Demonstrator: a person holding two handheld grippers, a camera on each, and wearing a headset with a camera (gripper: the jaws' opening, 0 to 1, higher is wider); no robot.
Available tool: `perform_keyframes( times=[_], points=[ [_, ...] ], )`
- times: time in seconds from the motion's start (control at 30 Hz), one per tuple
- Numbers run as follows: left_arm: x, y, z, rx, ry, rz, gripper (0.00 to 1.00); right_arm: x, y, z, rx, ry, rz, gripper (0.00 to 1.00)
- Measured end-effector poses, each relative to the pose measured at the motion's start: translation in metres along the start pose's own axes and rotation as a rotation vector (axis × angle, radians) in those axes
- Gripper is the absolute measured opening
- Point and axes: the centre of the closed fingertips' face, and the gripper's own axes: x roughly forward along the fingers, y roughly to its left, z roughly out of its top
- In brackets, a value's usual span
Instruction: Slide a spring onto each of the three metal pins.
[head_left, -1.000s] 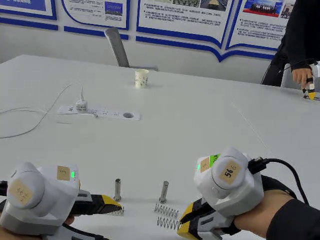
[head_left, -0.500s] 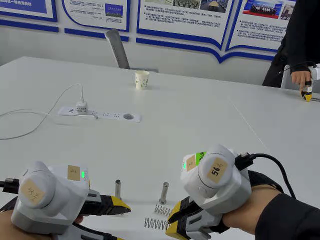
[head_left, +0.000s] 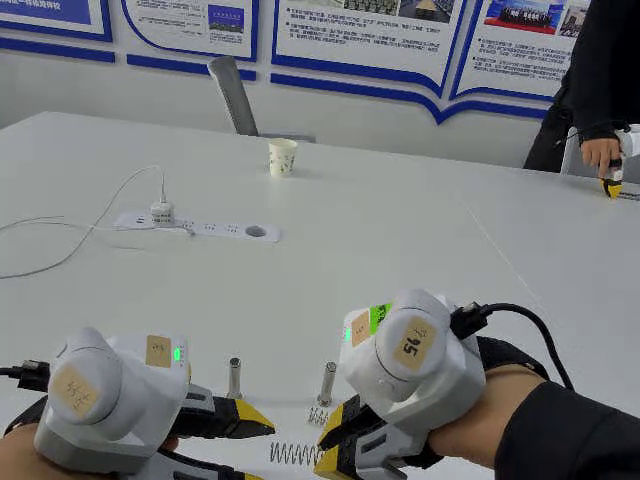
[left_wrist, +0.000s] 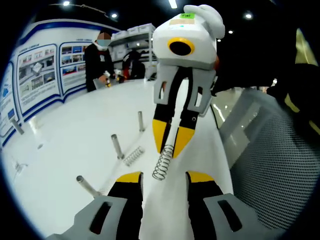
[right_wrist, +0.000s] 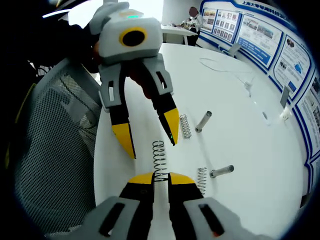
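Right gripper (right_wrist: 159, 179) clamped on one end of a spring (right_wrist: 158, 159) at near edge of tabletop (head_left: 400, 230); left gripper (left_wrist: 165, 178) jaws wide apart, holding nothing.
Held spring pokes out toward left gripper, the two tip to tip. Just past them three metal pins (left_wrist: 116, 146) stand upright, bare, in a row along near edge; second spring (right_wrist: 185, 126) and third spring (right_wrist: 201, 179) lie flat, each beside a pin. Power strip (head_left: 200, 227) farther left, paper cup (head_left: 283, 157) toward far edge.
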Motion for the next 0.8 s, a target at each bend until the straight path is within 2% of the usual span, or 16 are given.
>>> perform_keyframes(
  times=[0.17, 0.4, 0.57, 0.8],
  points=[
    [0.001, -0.001, -0.001, 0.007, -0.001, -0.004, 0.31, 0.003, 0.004, 0.002, -0.021, 0.004, 0.012, 0.11],
    [0.003, -0.002, -0.005, 0.035, 0.005, -0.008, 0.2, 0.005, 0.009, 0.001, -0.041, 0.015, 0.023, 0.11],
    [0.003, -0.006, -0.003, 0.051, -0.003, -0.025, 0.13, 0.006, 0.011, 0.0, -0.044, 0.018, 0.025, 0.11],
    [0.004, -0.009, -0.004, 0.065, -0.001, -0.033, 0.12, 0.005, 0.013, -0.002, -0.047, 0.023, 0.028, 0.12]
  ],
)
